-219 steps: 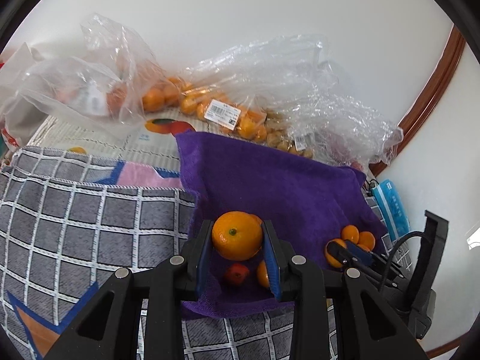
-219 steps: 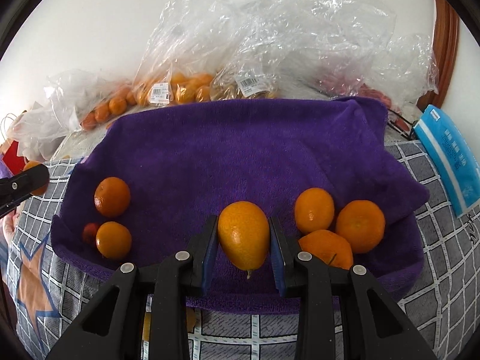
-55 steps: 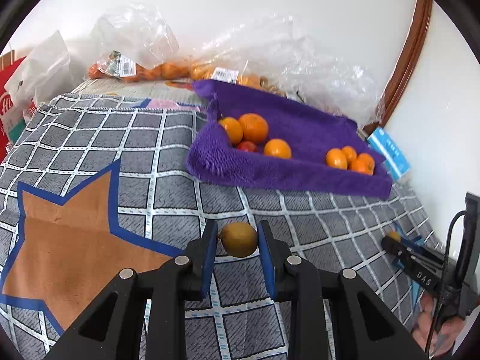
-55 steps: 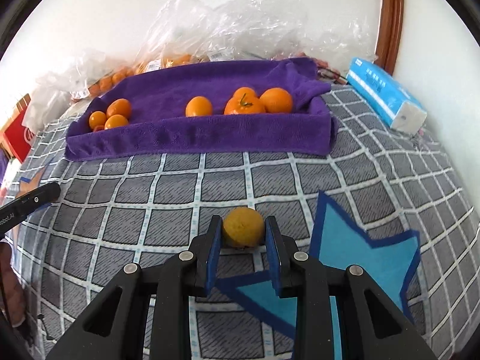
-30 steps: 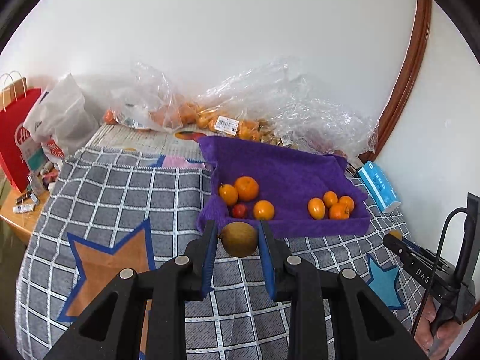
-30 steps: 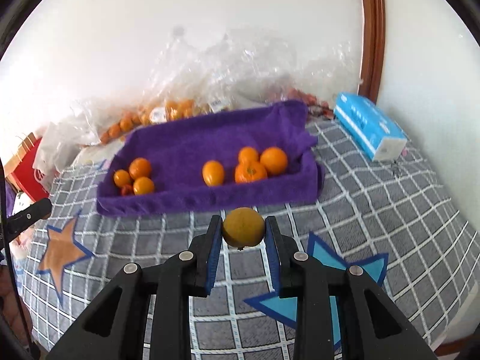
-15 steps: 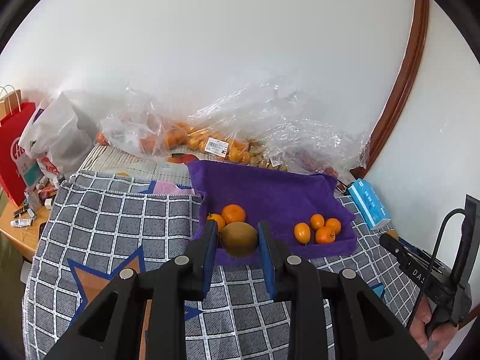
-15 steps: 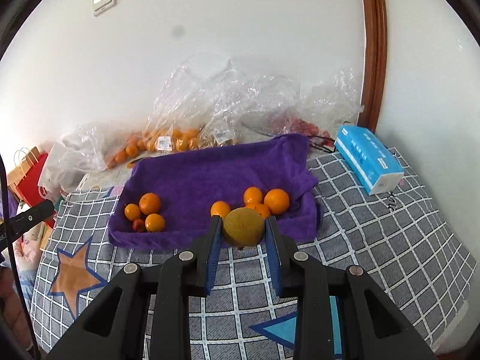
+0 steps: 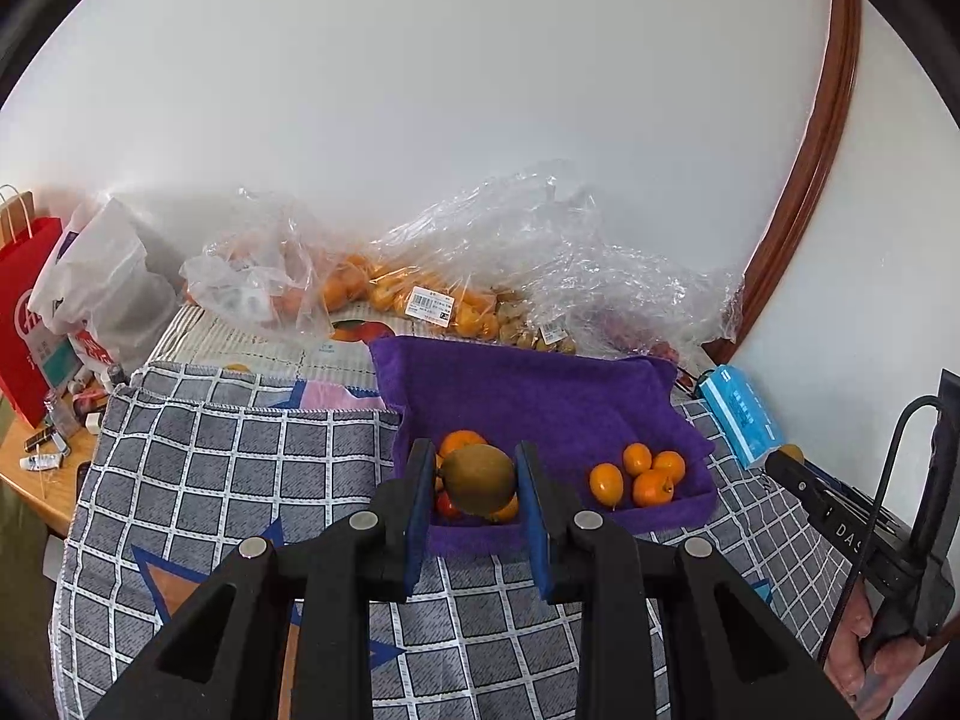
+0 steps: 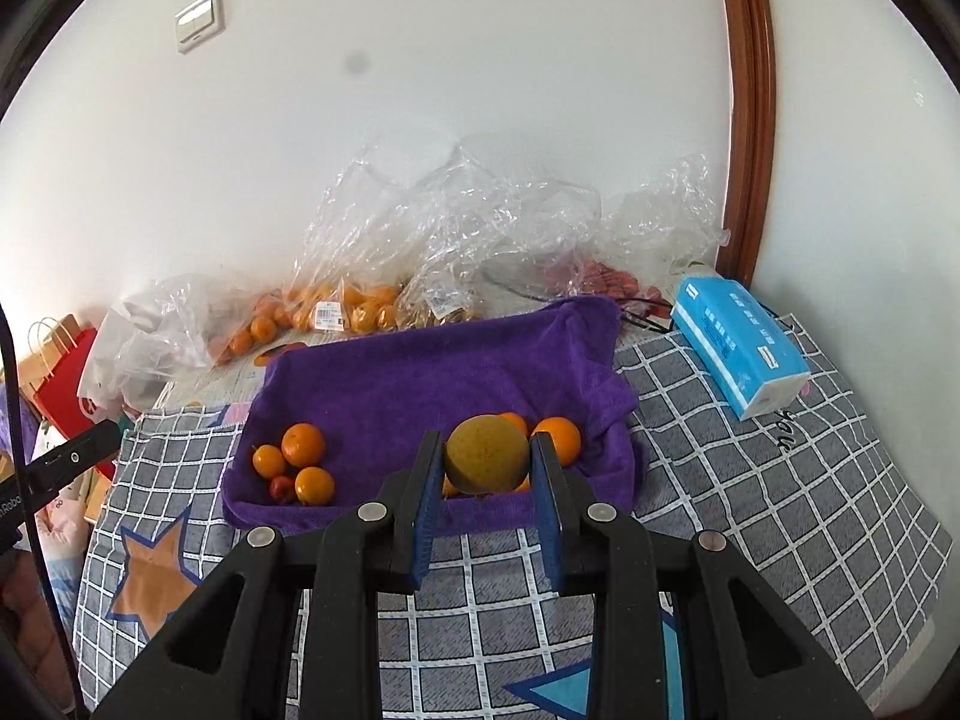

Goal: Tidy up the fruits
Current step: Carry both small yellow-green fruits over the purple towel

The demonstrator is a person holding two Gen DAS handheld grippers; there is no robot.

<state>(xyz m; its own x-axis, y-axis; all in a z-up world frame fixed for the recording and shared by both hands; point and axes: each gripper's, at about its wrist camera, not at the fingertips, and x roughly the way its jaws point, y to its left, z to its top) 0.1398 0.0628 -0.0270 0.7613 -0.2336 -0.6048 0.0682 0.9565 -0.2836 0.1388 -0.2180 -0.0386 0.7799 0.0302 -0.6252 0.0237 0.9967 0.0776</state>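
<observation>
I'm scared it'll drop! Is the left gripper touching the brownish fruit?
Touching. The left wrist view shows the left gripper with both blue pads pressed against the brownish fruit.

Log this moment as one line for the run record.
left gripper: shut on brownish fruit | right gripper: shut on yellowish fruit | both held above checked cloth, facing purple towel

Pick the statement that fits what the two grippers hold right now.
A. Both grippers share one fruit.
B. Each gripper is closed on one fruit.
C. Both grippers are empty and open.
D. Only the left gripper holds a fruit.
B: the left gripper pinches a brownish-green fruit between its blue pads, and the right gripper pinches a yellow-green fruit, both held in front of the purple towel.
</observation>
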